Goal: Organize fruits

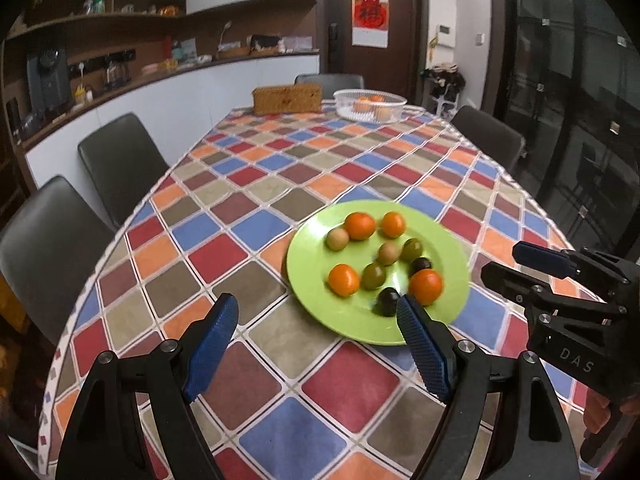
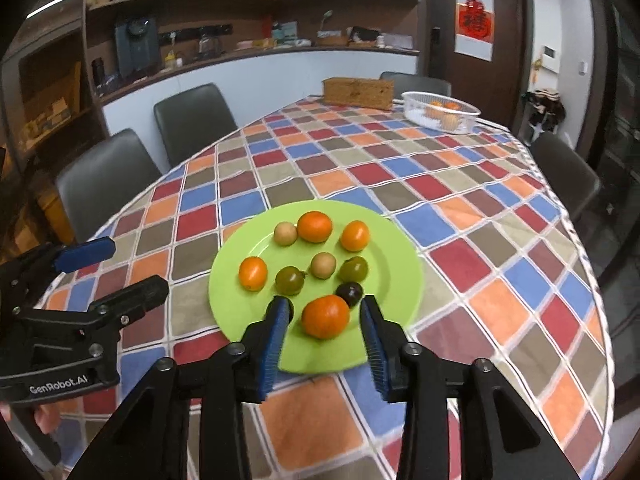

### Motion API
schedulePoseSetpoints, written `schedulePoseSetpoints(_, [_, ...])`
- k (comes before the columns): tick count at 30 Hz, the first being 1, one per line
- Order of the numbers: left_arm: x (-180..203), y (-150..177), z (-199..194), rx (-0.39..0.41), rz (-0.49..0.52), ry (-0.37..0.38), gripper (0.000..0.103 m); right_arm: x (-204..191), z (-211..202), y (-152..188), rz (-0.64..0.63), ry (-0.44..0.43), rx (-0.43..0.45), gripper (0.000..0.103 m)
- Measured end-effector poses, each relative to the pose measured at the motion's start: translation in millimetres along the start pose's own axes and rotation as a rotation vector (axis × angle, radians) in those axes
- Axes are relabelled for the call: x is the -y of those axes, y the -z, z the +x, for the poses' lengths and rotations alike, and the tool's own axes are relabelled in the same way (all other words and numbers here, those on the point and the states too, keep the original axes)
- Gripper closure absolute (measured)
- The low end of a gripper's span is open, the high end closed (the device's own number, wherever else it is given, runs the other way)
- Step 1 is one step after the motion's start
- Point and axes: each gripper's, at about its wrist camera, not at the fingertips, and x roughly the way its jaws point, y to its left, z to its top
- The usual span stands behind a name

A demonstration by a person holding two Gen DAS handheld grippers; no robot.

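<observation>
Green plate (image 2: pixel 240 248), near centre of the surface (image 2: pixel 480 208): we count four oranges, several smaller fruits. Nearest orange (image 2: pixel 325 317) sits between our right tool (image 2: pixel 325 308), spread wide; left tool (image 1: pixel 316 312) wide, empty. Likely light, round, rolls easily; grip across its middle.

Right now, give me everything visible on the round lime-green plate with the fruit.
The round lime-green plate looks like glossy plastic or glazed ware, with a shallow well and a wide flat rim. It sits flat on the checked tablecloth near the table's close end. It carries four orange fruits, two tan, two olive-green and two dark ones. The right gripper is open, its fingers either side of the nearest orange fruit, over the near rim.
</observation>
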Motion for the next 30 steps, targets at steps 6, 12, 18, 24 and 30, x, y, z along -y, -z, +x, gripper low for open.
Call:
schedulePoseSetpoints(6, [9.5, 7.6, -40.9, 0.054, 0.038, 0.016, 0.020, -1.7, -50.2, 12.9, 0.016, 0.068, 0.056, 0.053])
schedulePoseSetpoints(12, [18.1, 21.9, -73.0, 0.097, 0.070, 0.012, 0.015, -7.5, -87.7, 33.4, 0.042, 0.092, 0.076, 0.050])
schedulePoseSetpoints(18, [24.7, 40.1, -94.6, 0.112, 0.084, 0.009, 0.014, -11.8, -115.4, 57.5, 0.074, 0.126, 0.083, 0.041])
schedulePoseSetpoints(24, [28.5, 55.4, -113.7, 0.126, 0.086, 0.027, 0.013, -15.7, -137.2, 74.7, 0.093, 0.140, 0.095, 0.041])
schedulePoseSetpoints(30, [31.9, 63.6, -131.1, 0.151, 0.095, 0.047, 0.011, -22.2, -158.4, 86.3, 0.095, 0.151, 0.122, 0.041])
